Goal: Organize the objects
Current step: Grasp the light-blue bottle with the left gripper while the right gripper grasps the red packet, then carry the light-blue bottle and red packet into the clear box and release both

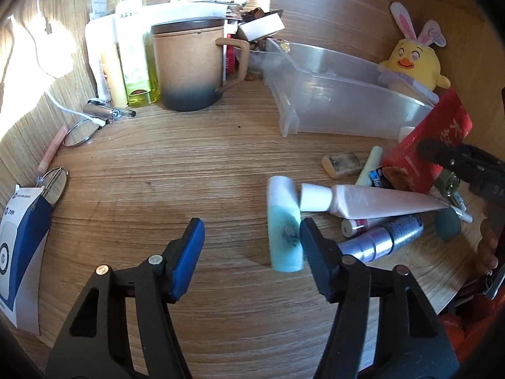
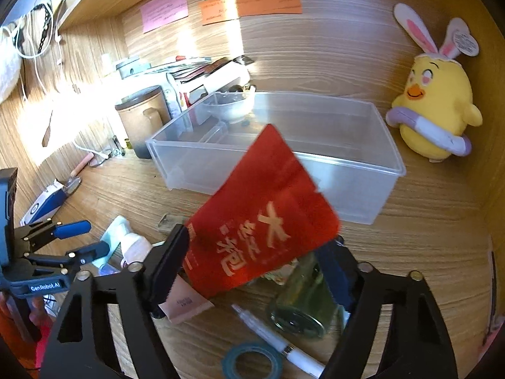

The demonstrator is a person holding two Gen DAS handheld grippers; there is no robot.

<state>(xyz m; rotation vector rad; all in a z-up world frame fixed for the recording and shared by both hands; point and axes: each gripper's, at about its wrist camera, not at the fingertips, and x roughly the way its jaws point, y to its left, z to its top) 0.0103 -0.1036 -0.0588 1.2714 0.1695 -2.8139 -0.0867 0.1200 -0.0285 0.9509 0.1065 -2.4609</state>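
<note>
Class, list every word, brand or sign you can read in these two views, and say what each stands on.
"GenRobot.AI": left gripper body.
"大红袍": red packet in the right gripper.
Sticky notes, plush duck's tag, blue-and-white box, pink tube: print too small or blurred.

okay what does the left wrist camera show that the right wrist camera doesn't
Only the left wrist view shows the yellow-green bottle and the silver spray can. Only the right wrist view shows the sticky notes, the white pen and the blue tape roll. Both show the clear bin, the yellow chick plush, the brown mug and the red packet.
</note>
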